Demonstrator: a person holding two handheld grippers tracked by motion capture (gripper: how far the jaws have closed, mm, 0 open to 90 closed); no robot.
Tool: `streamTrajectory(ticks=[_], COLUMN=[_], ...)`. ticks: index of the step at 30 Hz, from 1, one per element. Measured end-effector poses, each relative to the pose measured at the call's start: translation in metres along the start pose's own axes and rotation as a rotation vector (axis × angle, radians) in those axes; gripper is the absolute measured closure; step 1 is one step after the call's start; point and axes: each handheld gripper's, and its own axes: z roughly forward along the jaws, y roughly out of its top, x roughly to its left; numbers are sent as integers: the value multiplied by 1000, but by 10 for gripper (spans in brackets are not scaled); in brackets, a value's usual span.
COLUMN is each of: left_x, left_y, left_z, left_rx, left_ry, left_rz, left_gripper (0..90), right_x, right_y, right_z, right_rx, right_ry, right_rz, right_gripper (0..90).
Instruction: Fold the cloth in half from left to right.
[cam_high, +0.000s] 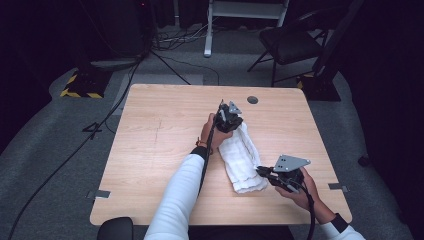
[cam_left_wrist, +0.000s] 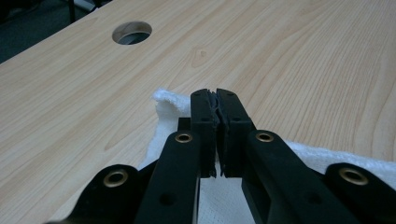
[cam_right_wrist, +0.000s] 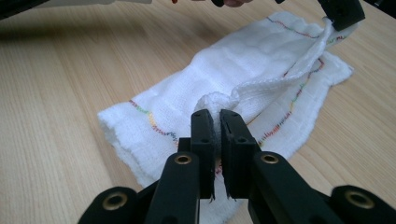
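A white cloth with a multicoloured stitched border lies folded lengthwise on the right half of the wooden table, running from near the middle toward the near edge. My left gripper sits at the cloth's far end, jaws pressed together with a thin edge of the fabric caught between them. My right gripper is at the near end, jaws almost closed and pinching a bunched fold of cloth, from which a taut ridge of fabric runs to the far corner held by my left gripper. A round cable hole lies in the tabletop beyond the cloth.
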Motion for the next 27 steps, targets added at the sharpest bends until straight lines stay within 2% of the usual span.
streamTrajectory(ticks=[3,4,7,8,13,16,18,20,22,27], left_x=[-3,-4,-5,-6,-7,-10,-15,-21,-32,-56], left_y=[0,-1,-2,-2,-5,-7,-11,-15,-20,-37], left_z=[7,9,11,11,-3,-18,-28,-36,-46,-67], left_rx=[22,30,39,43,39,35,31,64,74,88], left_ry=[13,27,29,28,37,45,22,-7,-33,-103], left_rz=[6,2,-11,-7,-9,-16,-8,11,51,105], left_gripper=[852,811,697,685,586,459,374,335,317,285], right_x=[-3,-4,-5,-6,-8,-11,-13,-15,-18,-25], right_y=[-4,-6,-10,-11,-17,-19,-20,-20,-21,-26], right_z=[0,1,2,3,2,1,-1,-2,-2,-2], right_rx=[17,27,51,56,74,75,68,64,63,74], right_ry=[-2,3,-7,-13,-46,-69,-76,-83,-90,-104], right_rz=[15,20,27,35,45,53,64,69,77,83], right_gripper=[837,830,774,751,651,601,571,555,548,522])
